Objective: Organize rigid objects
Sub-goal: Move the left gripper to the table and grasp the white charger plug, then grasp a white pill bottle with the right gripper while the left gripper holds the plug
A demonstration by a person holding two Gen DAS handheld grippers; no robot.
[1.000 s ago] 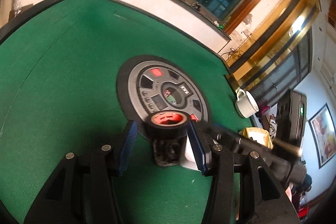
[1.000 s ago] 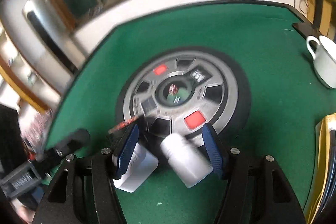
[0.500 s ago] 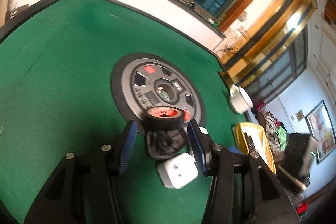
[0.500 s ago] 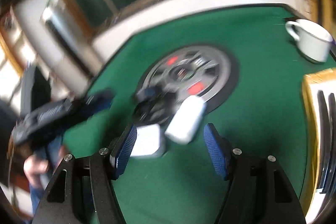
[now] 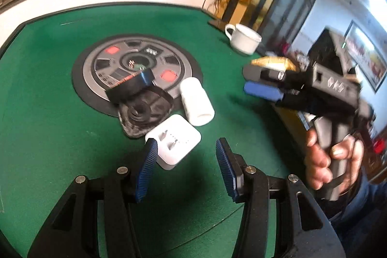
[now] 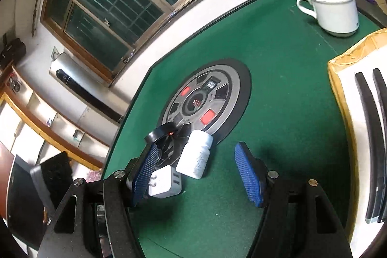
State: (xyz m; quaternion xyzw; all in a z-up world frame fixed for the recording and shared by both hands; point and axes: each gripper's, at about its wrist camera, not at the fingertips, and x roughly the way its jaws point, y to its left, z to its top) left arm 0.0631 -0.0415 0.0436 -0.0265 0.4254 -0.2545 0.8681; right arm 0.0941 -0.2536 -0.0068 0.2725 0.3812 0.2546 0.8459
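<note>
Green table (image 5: 48, 137): charger (image 5: 176, 139), bottle (image 5: 197, 102), mug (image 5: 243, 41).

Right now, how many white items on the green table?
3: a plug adapter nearest the grippers, a pill bottle lying at the dial's edge, a mug at the far corner. Others may be hidden.

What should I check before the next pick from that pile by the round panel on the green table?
1. Left tool empty: ok, open, nothing between its pads.
2. Right tool empty: ok, open, nothing gripped.
3. Bottle reachable: ok, it lies on its side on the felt, top side clear.
4. Charger free: ok, it lies prongs up beside the bottle, close to the left pad.
5. Tape roll stable: not ok, it sits tilted on the dark round part.
6. Box has room: cannot tell, only a corner shows.
</note>
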